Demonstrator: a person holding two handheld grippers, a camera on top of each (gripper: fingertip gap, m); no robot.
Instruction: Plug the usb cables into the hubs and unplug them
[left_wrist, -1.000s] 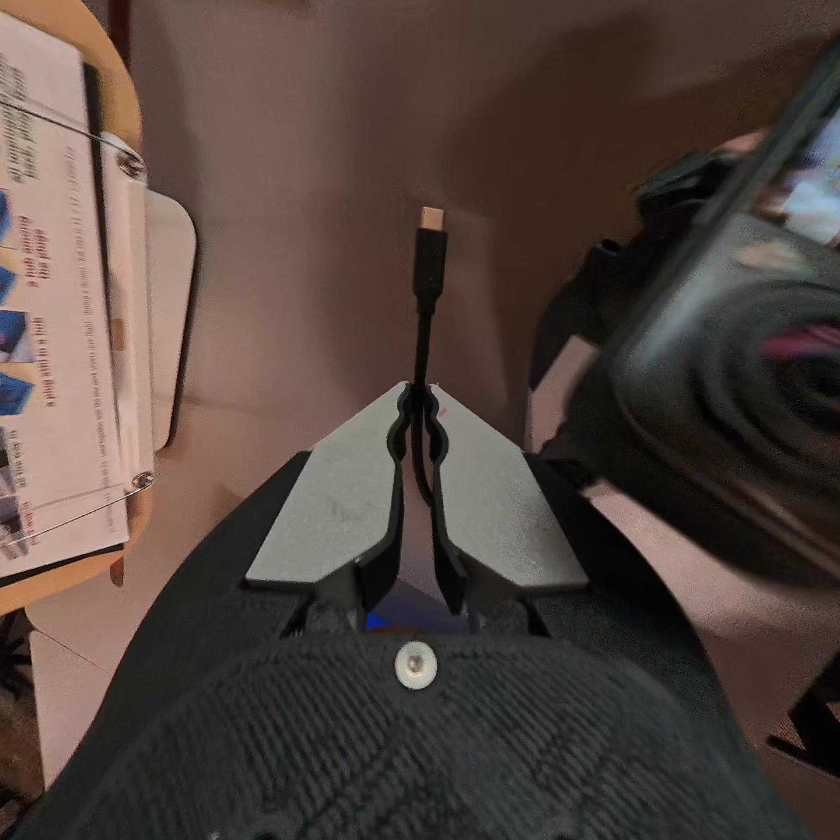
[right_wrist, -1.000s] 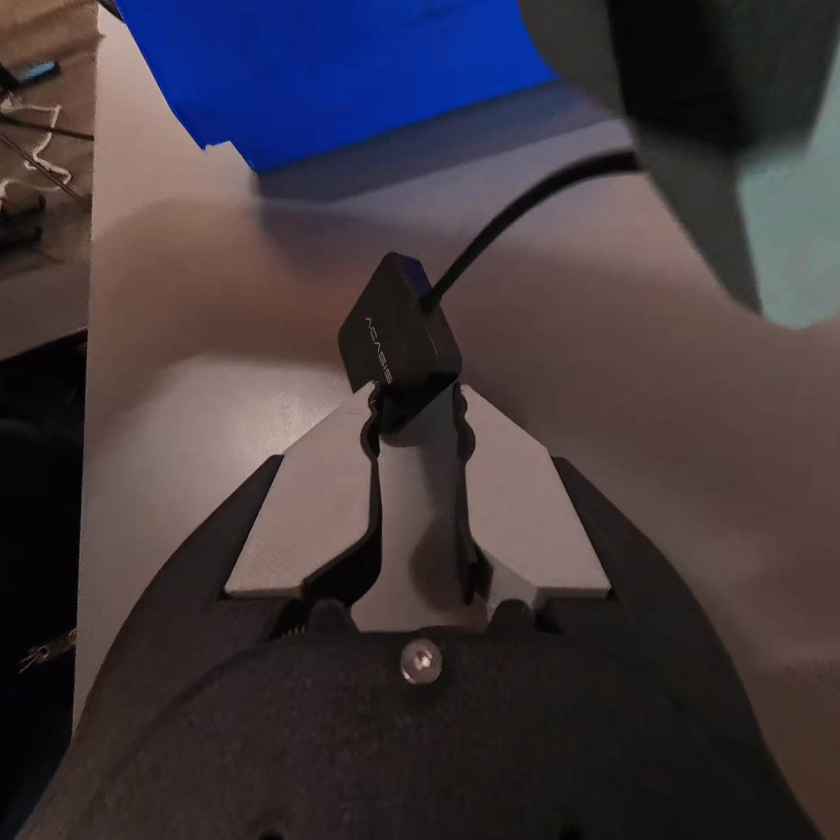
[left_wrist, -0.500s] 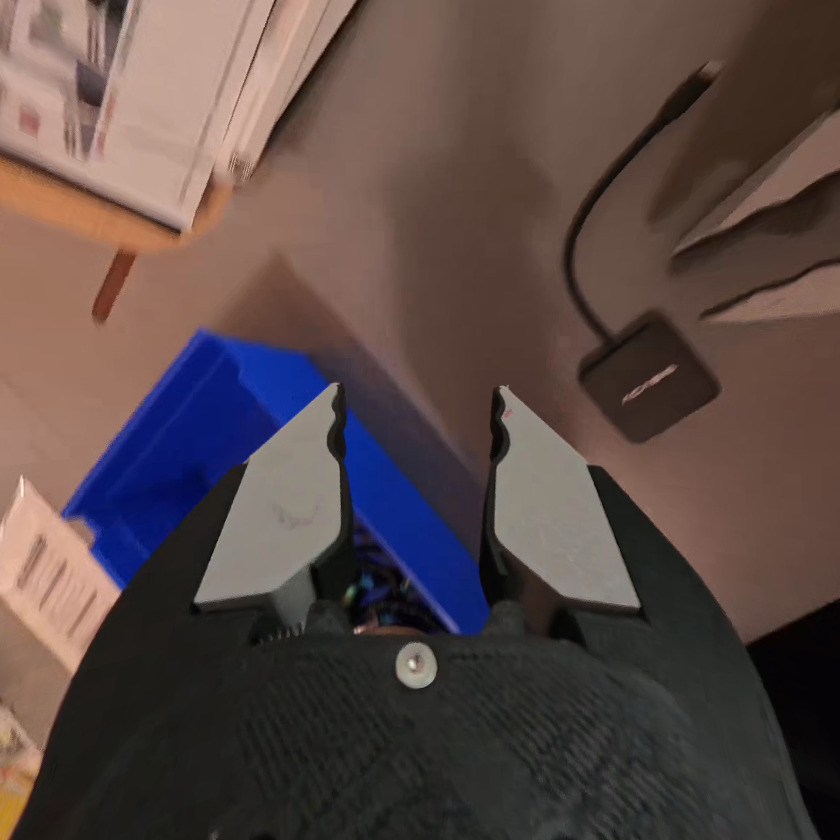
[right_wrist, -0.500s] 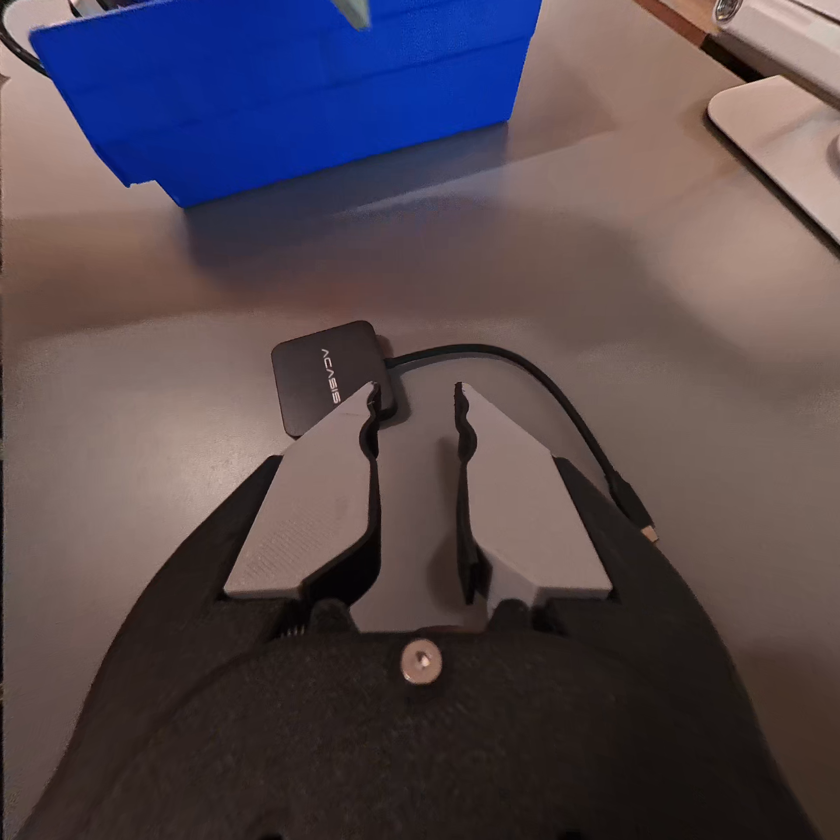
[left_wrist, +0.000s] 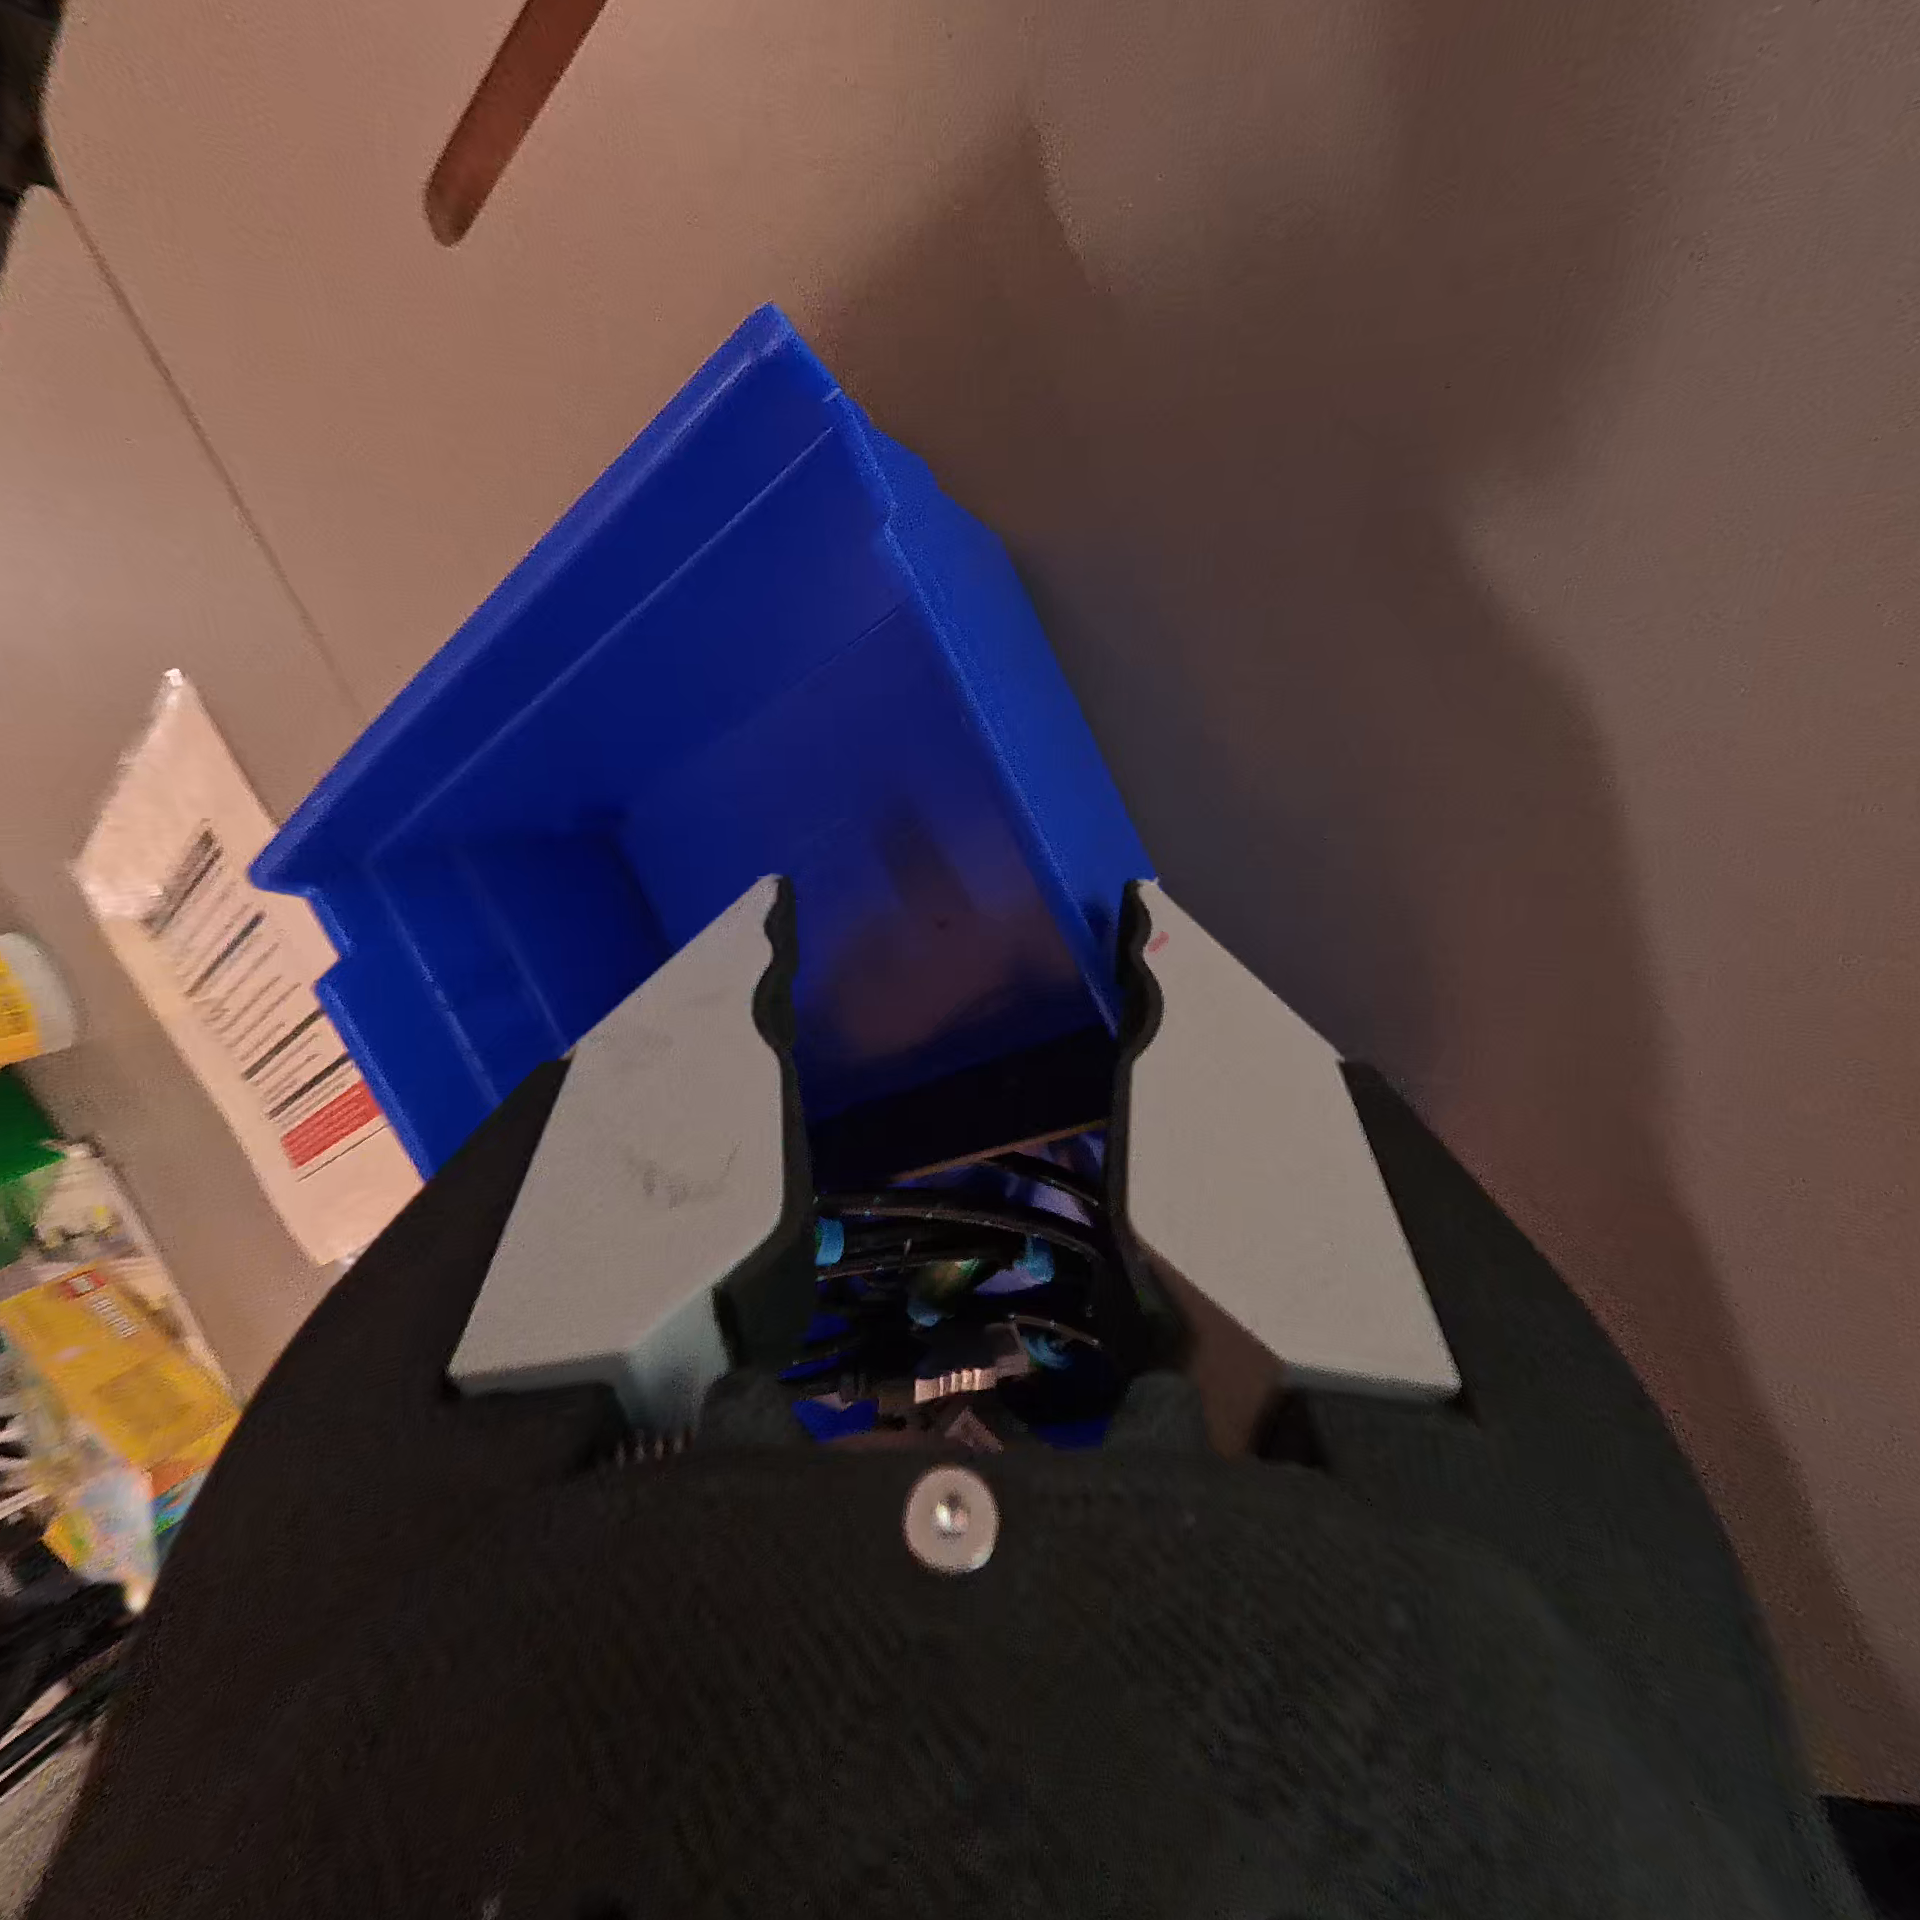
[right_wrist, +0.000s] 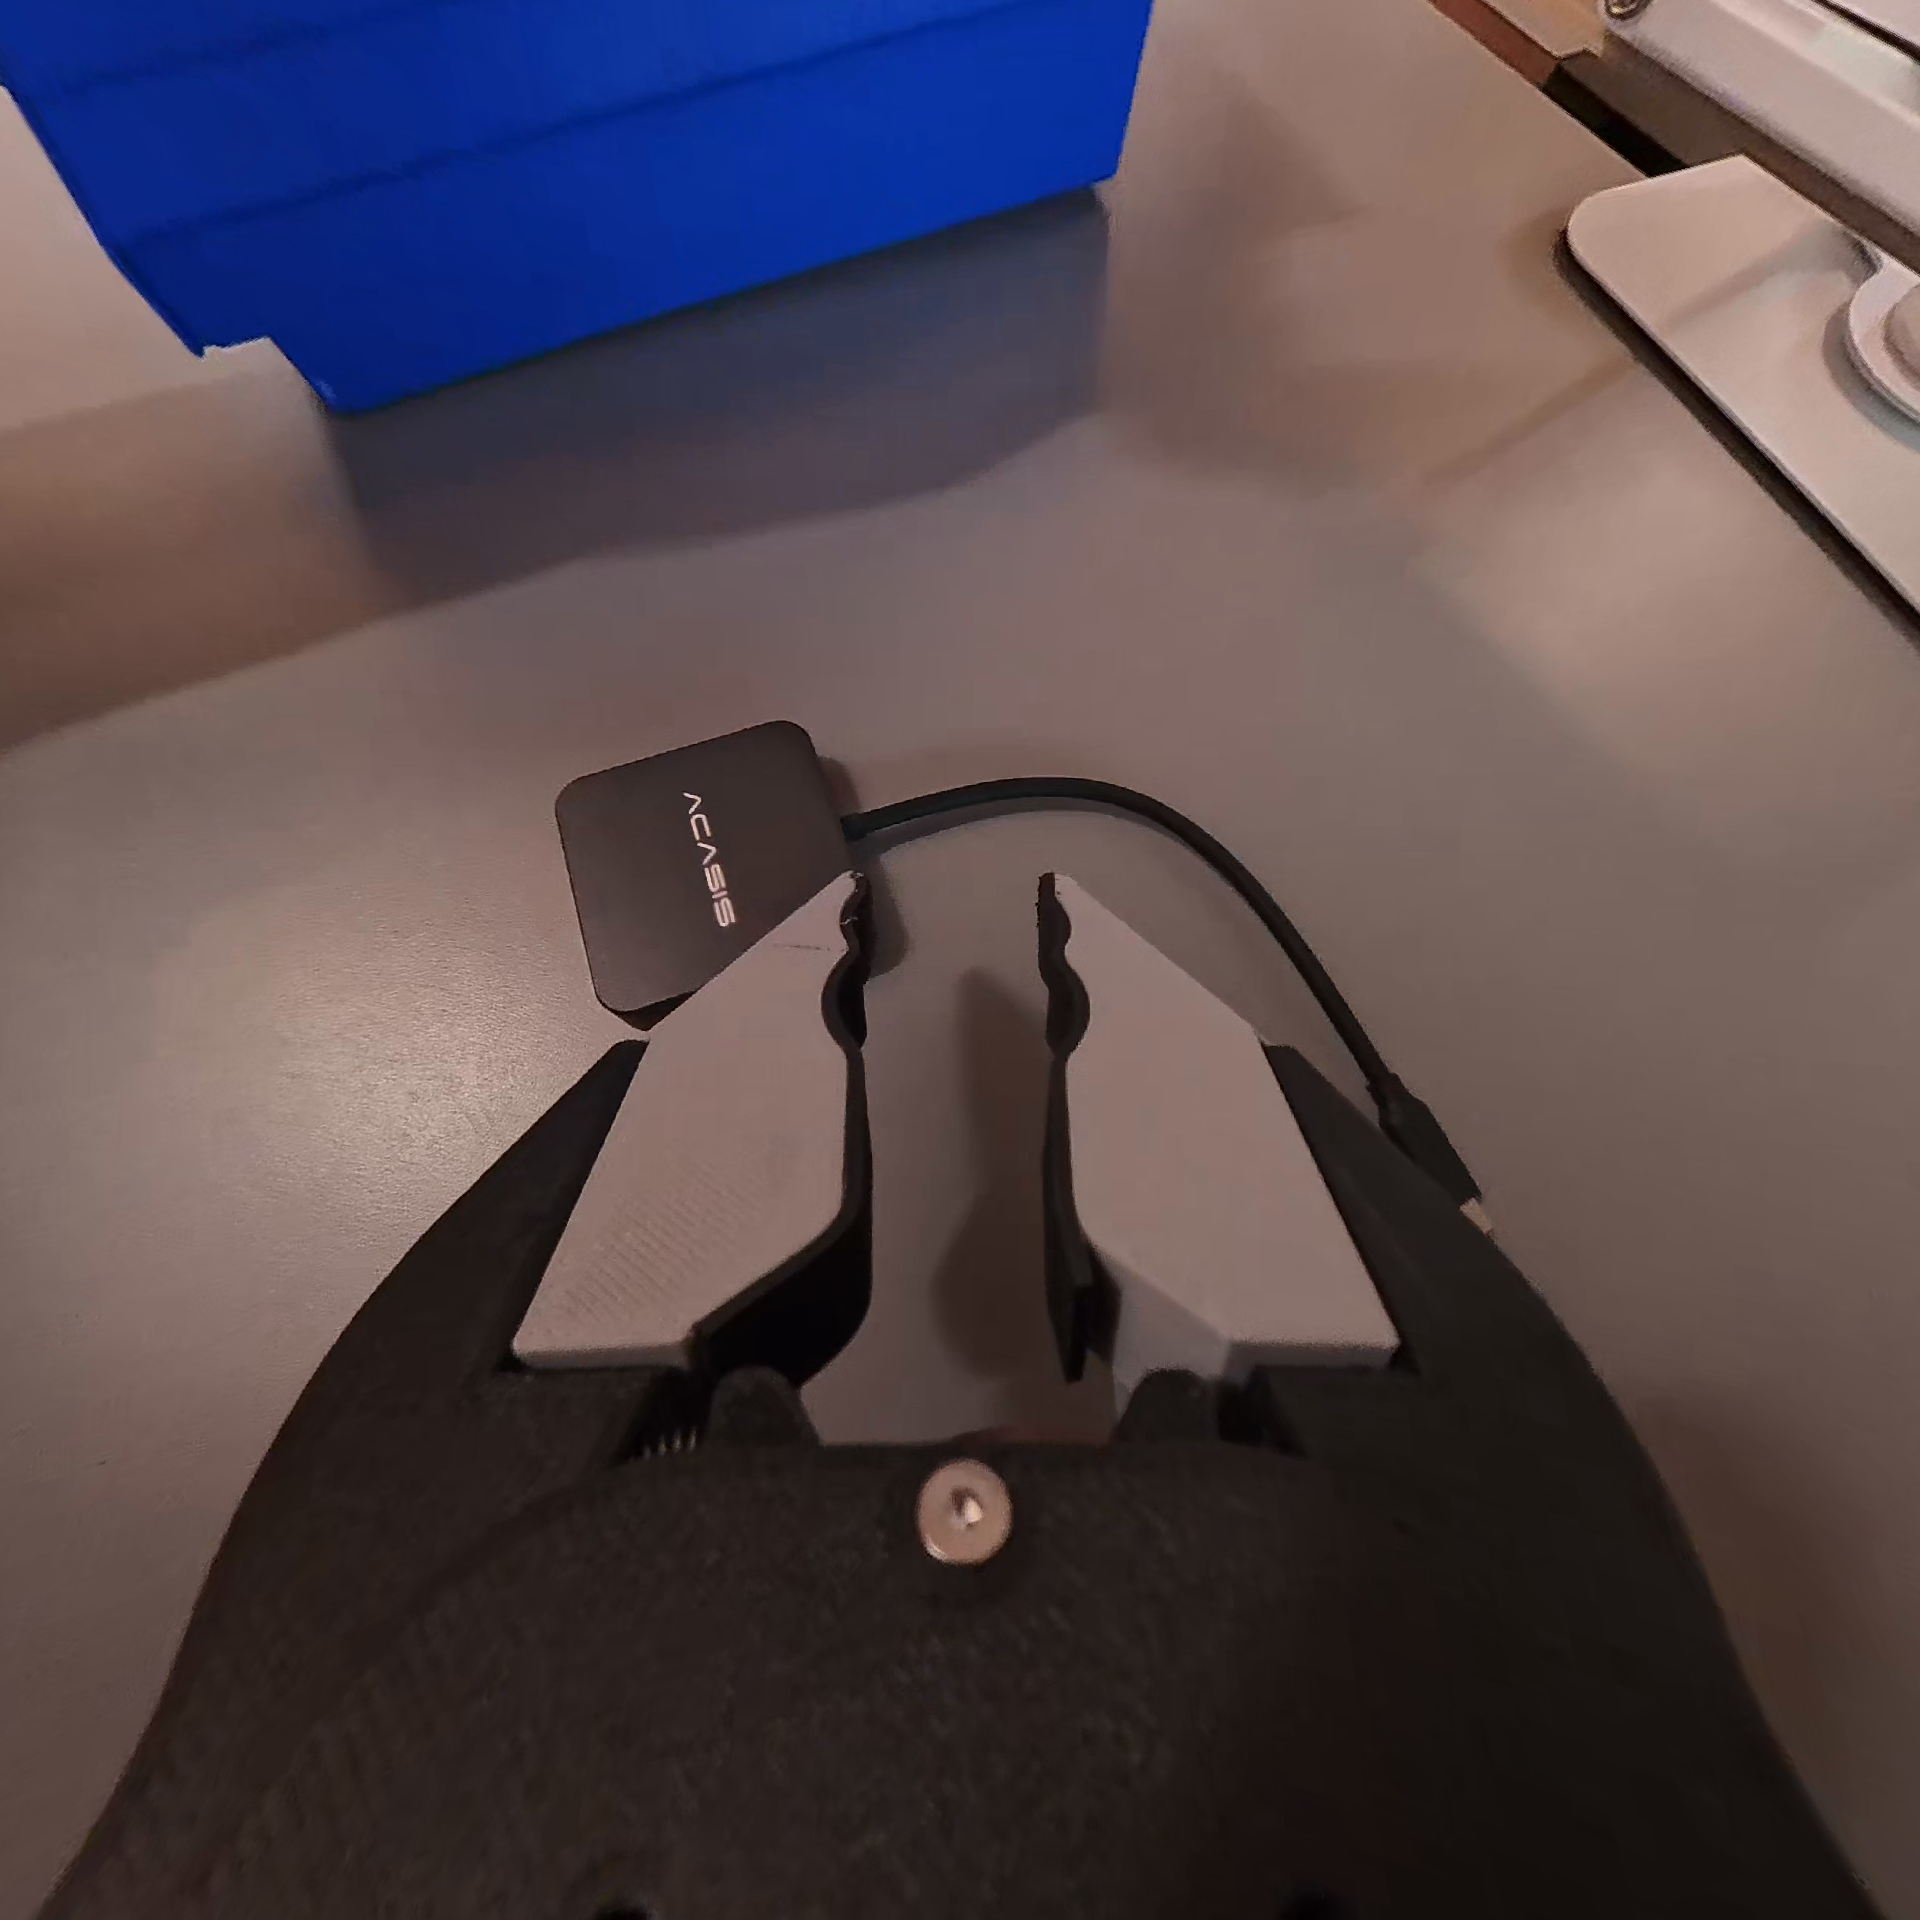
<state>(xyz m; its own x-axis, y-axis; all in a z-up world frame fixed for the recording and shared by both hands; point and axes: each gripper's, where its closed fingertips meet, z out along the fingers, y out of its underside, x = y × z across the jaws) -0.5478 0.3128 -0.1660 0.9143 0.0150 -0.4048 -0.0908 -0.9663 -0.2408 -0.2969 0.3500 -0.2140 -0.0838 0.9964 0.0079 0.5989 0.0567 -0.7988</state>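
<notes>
With jaws apart and empty, the right hand-held gripper (right_wrist: 951, 894) hovered beside a black adapter (right_wrist: 691, 862) on the tabletop (right_wrist: 1351, 727), its cable (right_wrist: 1226, 862) liable to snag, while the left hand-held gripper (left_wrist: 956, 904), equally agape, hung over a blue bin (left_wrist: 665, 665).

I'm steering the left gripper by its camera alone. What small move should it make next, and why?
Probably lower the left gripper a little into the blue bin. It is open and empty above the bin, and a bundle of black cables lies at the near end, between its fingers.
</notes>
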